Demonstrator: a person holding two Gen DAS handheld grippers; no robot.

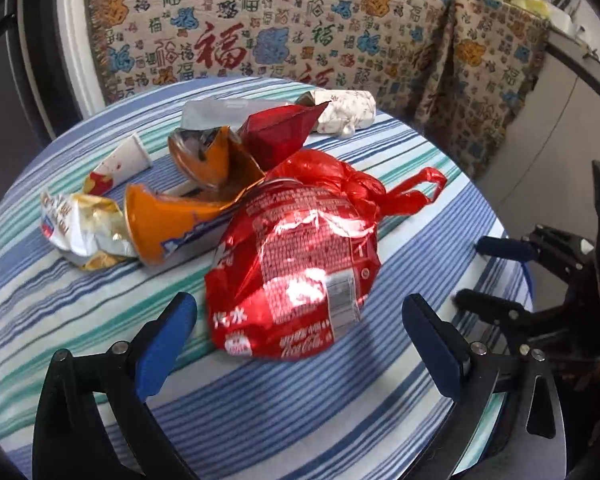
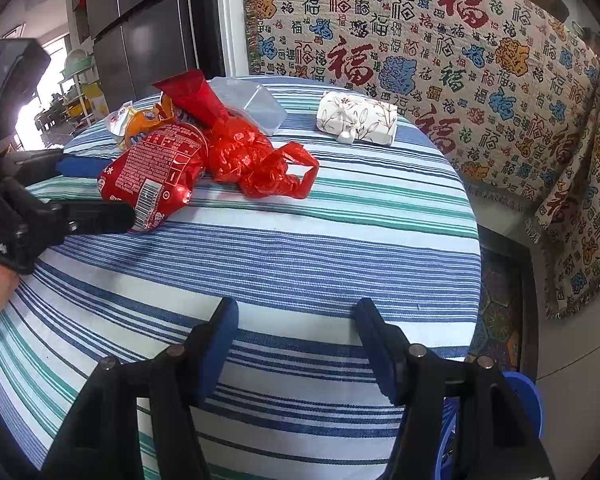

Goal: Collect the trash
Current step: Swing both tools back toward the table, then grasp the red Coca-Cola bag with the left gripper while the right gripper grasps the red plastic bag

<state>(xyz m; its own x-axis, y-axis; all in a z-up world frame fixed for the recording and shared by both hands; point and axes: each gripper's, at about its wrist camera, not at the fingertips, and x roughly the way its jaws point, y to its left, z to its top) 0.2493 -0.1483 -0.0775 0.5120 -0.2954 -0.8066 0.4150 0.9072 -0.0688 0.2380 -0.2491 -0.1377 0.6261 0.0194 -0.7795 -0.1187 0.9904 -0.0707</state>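
Near table (image 2: 300, 248) edge, right gripper (image 2: 296, 344) over bare cloth.

Bright daylight, glare on red wrapper (image 1: 300, 272), fisheye-warped edges.

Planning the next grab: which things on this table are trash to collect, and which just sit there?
Trash:
red cola wrapper
red plastic bag
orange wrappers
crumpled white wrapper
paper cup
dark red wrapper

Not trash:
floral tissue pack
striped tablecloth

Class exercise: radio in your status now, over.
Left hand-held gripper open, straddling red wrapper. Right hand-held gripper open, empty. Red bag touches wrapper.
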